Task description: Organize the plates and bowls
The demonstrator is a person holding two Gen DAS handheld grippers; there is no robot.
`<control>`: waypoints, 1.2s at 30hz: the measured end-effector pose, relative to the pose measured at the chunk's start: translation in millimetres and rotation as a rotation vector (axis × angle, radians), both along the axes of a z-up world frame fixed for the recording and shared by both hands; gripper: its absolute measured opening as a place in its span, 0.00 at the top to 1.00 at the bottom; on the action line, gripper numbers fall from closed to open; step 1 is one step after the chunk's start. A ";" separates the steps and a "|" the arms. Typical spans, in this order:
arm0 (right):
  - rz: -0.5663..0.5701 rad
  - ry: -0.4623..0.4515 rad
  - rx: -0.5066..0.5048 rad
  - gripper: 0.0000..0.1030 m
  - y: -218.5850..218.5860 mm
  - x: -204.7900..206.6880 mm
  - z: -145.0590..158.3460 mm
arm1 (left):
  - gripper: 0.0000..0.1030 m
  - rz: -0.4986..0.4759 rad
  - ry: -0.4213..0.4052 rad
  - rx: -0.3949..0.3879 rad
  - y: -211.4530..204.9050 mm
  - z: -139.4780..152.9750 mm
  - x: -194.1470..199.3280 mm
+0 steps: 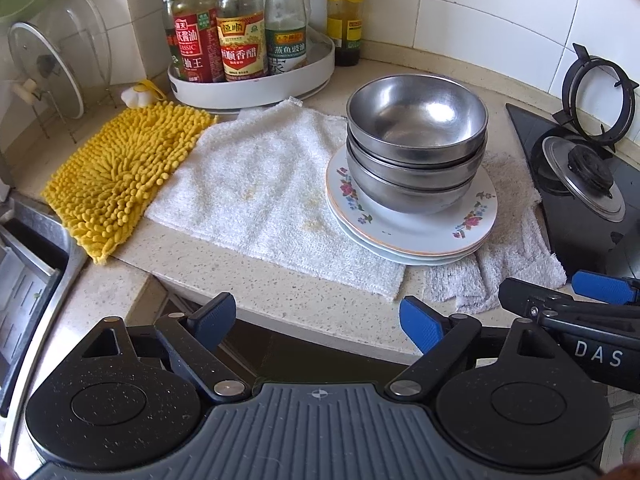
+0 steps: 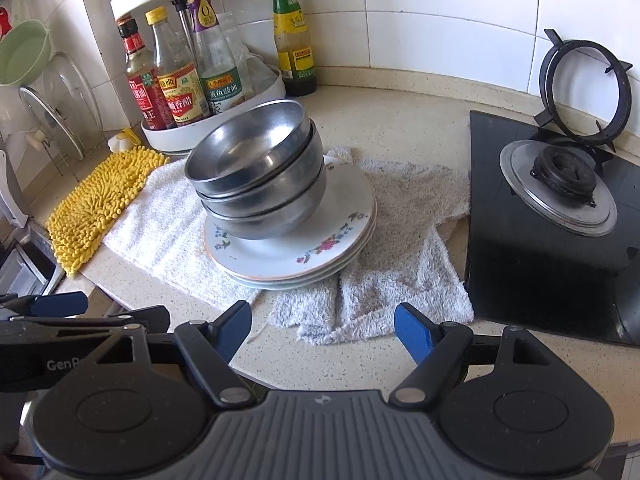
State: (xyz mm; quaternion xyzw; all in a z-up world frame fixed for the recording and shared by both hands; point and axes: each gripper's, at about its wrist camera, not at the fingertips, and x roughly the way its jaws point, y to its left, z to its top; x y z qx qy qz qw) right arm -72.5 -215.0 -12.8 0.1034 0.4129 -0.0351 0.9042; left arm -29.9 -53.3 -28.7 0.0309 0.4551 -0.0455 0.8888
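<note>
Three round steel bowls (image 1: 416, 148) nest in a stack, smooth and dully reflective, on a pile of glazed white plates (image 1: 412, 228) with painted flowers at the rim. The pile sits on the speckled stone tabletop (image 1: 280, 296), partly over a nubby white towel (image 1: 256, 192) and a greyer, rumpled one (image 2: 384, 280). A shaggy yellow mat (image 1: 116, 180) lies to the left, touching the white towel. Behind stands a white round tray (image 1: 256, 88) of sauce bottles (image 1: 240, 36) — the black glass hob (image 2: 552, 208) lies to the right. The left tool (image 1: 316, 320) and right tool (image 2: 322, 328) both gape wide, empty, near the tabletop edge — well short of the stack. How many plates lie underneath is hard to count.
</note>
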 end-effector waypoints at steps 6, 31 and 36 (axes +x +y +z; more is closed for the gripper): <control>0.009 -0.025 0.021 0.21 -1.8 -1.7 2.9 | 0.11 -0.001 -0.007 -0.009 -1.0 3.9 -0.1; 0.030 -0.019 -0.003 0.21 3.3 5.8 4.2 | 0.19 -0.047 -0.048 -0.049 2.8 6.1 1.1; 0.025 -0.025 0.003 0.21 3.8 6.7 5.9 | 0.19 -0.056 -0.064 -0.034 1.8 6.7 2.4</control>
